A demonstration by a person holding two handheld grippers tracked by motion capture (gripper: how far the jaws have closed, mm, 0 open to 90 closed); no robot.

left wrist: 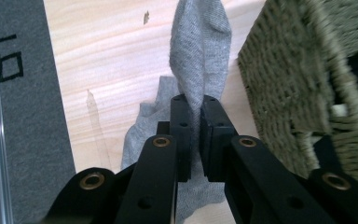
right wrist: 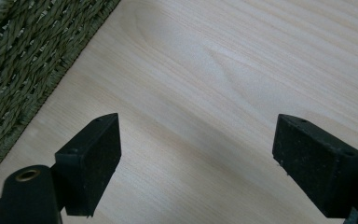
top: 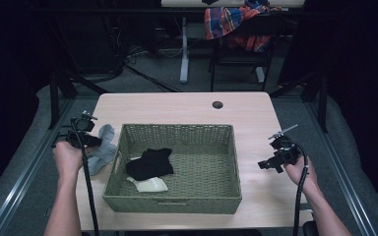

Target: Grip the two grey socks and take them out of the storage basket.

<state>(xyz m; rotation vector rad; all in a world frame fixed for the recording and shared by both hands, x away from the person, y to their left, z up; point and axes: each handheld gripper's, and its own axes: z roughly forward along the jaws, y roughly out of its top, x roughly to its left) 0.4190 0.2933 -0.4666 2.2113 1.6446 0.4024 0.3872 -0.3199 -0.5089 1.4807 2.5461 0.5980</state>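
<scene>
High view is showing a black sock (top: 149, 163) and a cream one (top: 150, 185) already lying in the basket (top: 177, 202); the left hand-held gripper (left wrist: 195, 105) is pinching the grey sock (left wrist: 199, 51) beside it on the worktop (top: 256, 123); the right hand-held gripper (right wrist: 196, 154) is hovering wide open, empty; seemingly one sock left.

Lab-like recording space, dark curtains (top: 359, 73), cables on grey carpet (top: 147, 64), bare wooden table (top: 177, 105), metal frame rails (top: 17, 182)

Black fingers (left wrist: 184, 135); brass rivets (left wrist: 161, 142)
</scene>
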